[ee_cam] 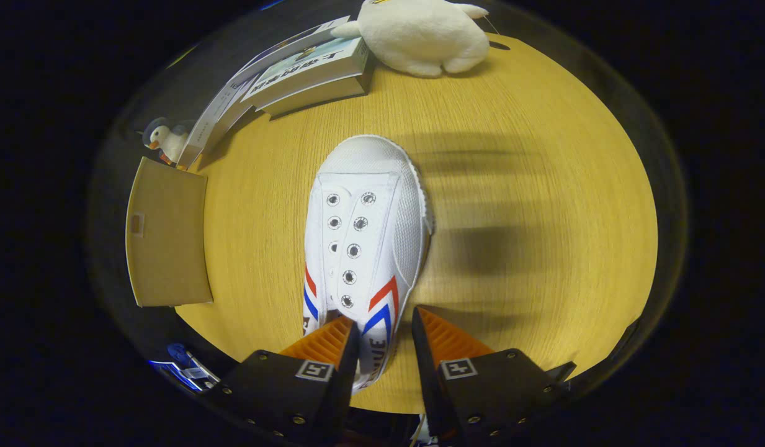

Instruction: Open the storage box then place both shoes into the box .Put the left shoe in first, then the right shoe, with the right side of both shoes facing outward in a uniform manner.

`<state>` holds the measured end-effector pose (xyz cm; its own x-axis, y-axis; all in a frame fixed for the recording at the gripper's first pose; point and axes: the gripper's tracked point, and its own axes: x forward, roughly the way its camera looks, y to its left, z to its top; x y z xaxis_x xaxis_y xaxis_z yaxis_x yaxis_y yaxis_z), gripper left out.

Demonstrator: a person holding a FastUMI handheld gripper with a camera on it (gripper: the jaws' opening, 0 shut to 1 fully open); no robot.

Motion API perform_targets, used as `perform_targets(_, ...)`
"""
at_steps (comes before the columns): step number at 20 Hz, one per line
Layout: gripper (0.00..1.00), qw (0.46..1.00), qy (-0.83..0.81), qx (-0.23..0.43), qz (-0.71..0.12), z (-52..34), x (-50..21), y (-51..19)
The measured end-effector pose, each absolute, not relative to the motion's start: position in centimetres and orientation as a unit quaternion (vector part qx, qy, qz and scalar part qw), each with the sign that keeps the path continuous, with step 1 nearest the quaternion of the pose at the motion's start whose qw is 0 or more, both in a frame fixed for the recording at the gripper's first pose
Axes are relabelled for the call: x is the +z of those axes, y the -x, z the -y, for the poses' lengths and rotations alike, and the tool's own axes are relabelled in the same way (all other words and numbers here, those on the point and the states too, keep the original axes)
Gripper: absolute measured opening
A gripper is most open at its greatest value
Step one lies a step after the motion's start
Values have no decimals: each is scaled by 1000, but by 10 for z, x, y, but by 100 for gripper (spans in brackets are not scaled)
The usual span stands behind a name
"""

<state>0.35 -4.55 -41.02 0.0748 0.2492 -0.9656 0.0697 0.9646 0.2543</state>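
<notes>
Two fingers of my gripper [385,332] stand apart over the heel end of a white shoe [363,248], one finger above the shoe's opening and the other just off its side edge, with the shoe's side wall and a strip of table showing in the gap between them. I cannot tell whether either finger touches the shoe; they are spread, not clenched on anything. The shoe lies flat on the wooden table [543,248], its heel under my fingers and its rounded toe pointing away from me. It has no laces, just two rows of metal eyelets, and red and blue chevron stripes on both sides near the heel. Off to the left of the shoe, well apart from it, a brown cardboard flap [168,233] lies at the table's edge. Beyond the flap, a small penguin toy [162,139] stands by a stack of books [295,77]. Just beside the books, at the table's far end beyond the toe, sits a white plush toy [422,34].
</notes>
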Motion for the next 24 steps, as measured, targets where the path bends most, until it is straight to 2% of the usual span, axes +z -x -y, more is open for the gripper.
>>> perform_targets(2,23,725,-125,62,-675,47,-418,-3)
perform_targets(3,22,724,-134,58,-674,51,-402,-4)
perform_targets(4,6,724,-151,47,-671,52,-414,-2)
perform_targets(6,1,721,-161,45,-673,53,-410,2)
perform_targets(17,1,734,-148,41,-662,49,-356,0)
perform_targets(24,0,735,-153,69,-656,11,-311,-9)
